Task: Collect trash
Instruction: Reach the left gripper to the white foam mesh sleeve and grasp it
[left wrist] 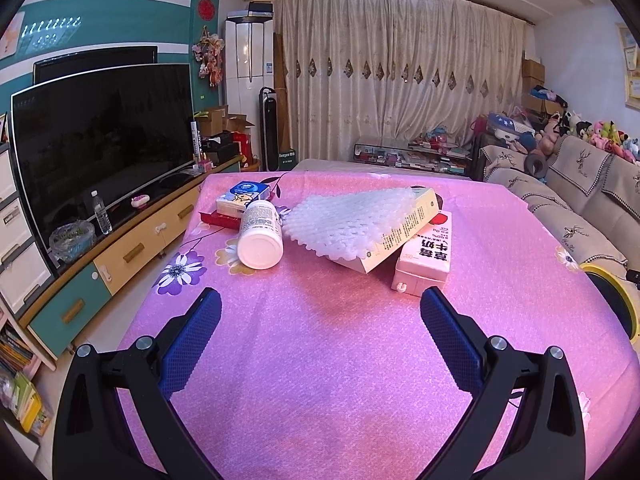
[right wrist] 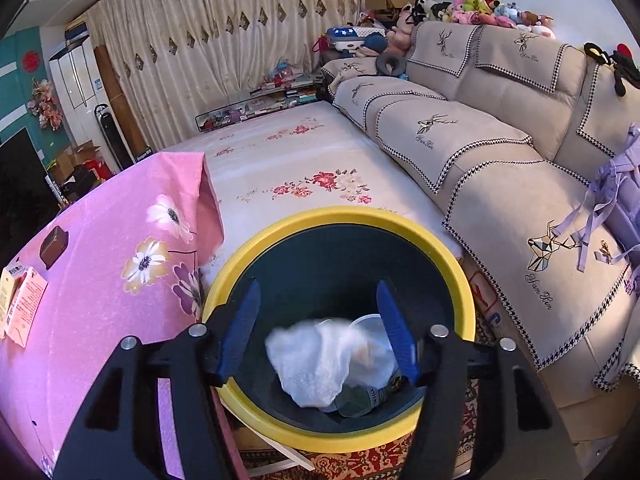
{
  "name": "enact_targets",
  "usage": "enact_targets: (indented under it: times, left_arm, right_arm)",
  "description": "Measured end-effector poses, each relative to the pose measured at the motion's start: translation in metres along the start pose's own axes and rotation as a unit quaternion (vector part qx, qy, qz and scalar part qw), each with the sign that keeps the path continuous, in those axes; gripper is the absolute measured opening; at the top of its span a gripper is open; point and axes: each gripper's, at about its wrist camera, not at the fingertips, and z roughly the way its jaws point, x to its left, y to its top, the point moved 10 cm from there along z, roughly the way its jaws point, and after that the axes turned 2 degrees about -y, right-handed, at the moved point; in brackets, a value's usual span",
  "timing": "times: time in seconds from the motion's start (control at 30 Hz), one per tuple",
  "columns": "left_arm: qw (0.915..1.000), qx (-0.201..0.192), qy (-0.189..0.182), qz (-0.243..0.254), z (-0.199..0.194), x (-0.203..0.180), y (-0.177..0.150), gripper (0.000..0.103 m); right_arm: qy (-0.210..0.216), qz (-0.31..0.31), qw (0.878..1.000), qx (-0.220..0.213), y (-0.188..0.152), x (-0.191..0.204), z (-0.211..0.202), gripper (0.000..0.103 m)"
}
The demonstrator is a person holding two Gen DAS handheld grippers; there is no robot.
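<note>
On the pink flowered tablecloth (left wrist: 320, 360) lie a white pill bottle (left wrist: 261, 236) on its side, a white foam net (left wrist: 352, 220) on a cream box (left wrist: 404, 236), a pink milk carton (left wrist: 428, 256) and a tissue pack (left wrist: 244, 198). My left gripper (left wrist: 320, 312) is open and empty, hovering short of them. My right gripper (right wrist: 318, 320) is open over the yellow-rimmed trash bin (right wrist: 466, 280). A crumpled white tissue (right wrist: 316, 360) is blurred below the fingers, inside the bin with a clear lid (right wrist: 366, 324) and other scraps.
A TV stand with a television (left wrist: 100, 140) runs along the left. A beige sofa (right wrist: 500, 140) and a flowered mattress (right wrist: 300, 168) lie beyond the bin. The bin's rim also shows at the table's right edge (left wrist: 618, 292). A carton (right wrist: 22, 304) lies on the table.
</note>
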Motion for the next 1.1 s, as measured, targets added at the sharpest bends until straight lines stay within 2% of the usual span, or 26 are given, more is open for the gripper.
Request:
enact_targets:
  times: [0.17,0.33,0.43,0.53,0.7,0.93,1.1]
  left_arm:
    - [1.0000,0.000,0.000,0.000,0.000,-0.001,0.000,0.098]
    - [1.0000,0.003,-0.003,0.001,0.000,-0.002,-0.001,0.098]
    - [0.9998,0.014,-0.012,0.007,0.005,-0.004,-0.003,0.098]
    - [0.9984,0.042,-0.016,0.033,0.016,-0.015,-0.007,0.098]
    - [0.9953,0.066,-0.025,0.066,0.041,-0.029,-0.001,0.098]
    - [0.9952,0.055,-0.016,0.079,0.072,-0.030,0.031,0.096]
    - [0.9938,0.060,-0.014,0.092,0.094,-0.030,0.042,0.085]
  right_arm:
    - [0.037,0.008,0.999,-0.020,0.005,0.025,-0.022,0.059]
    - [0.087,-0.025,0.994,-0.061,0.007,0.083,-0.047,0.065]
    - [0.086,-0.065,0.991,-0.080,0.001,0.115,-0.052,0.066]
    - [0.078,-0.093,0.988,-0.094,-0.005,0.134,-0.053,0.066]
    - [0.076,-0.092,0.988,-0.103,-0.006,0.138,-0.055,0.066]
    - [0.077,-0.091,0.989,-0.090,-0.009,0.141,-0.049,0.066]
    - [0.078,-0.089,0.990,-0.082,-0.009,0.141,-0.047,0.066]
